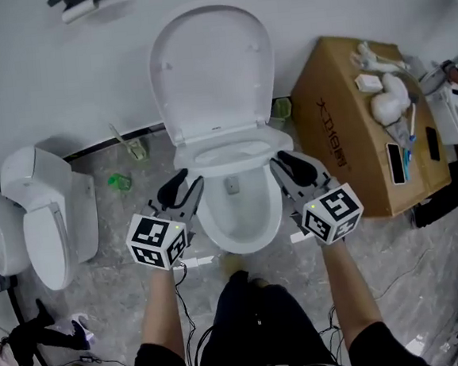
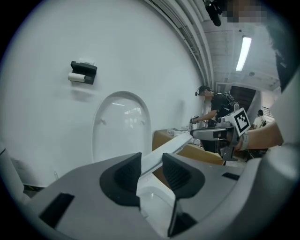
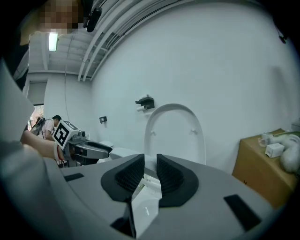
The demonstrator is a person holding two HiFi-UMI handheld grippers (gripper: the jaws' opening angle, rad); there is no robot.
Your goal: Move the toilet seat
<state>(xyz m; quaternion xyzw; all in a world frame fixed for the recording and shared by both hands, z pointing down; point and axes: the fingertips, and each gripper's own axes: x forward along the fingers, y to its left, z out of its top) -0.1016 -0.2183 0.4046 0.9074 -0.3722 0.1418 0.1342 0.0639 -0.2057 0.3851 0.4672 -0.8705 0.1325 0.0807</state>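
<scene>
A white toilet stands against the wall with its lid (image 1: 211, 68) upright. The toilet seat (image 1: 234, 155) is raised off the bowl (image 1: 245, 228) and tilted. My left gripper (image 1: 183, 182) is shut on the seat's left side. In the left gripper view the seat (image 2: 174, 145) runs as a white slab between the pads of that gripper (image 2: 151, 171) toward the right gripper (image 2: 220, 133). My right gripper (image 1: 287, 165) is shut on the seat's right side. In the right gripper view only a white edge of the seat (image 3: 146, 199) shows between the close-set pads of that gripper (image 3: 150, 174).
A cardboard box (image 1: 351, 120) with small items on top stands right of the toilet. A second toilet (image 1: 49, 218) lies at the left. A paper holder (image 2: 83, 72) hangs on the wall. Green bits (image 1: 120, 180) and cables lie on the floor. A person (image 2: 213, 105) works in the background.
</scene>
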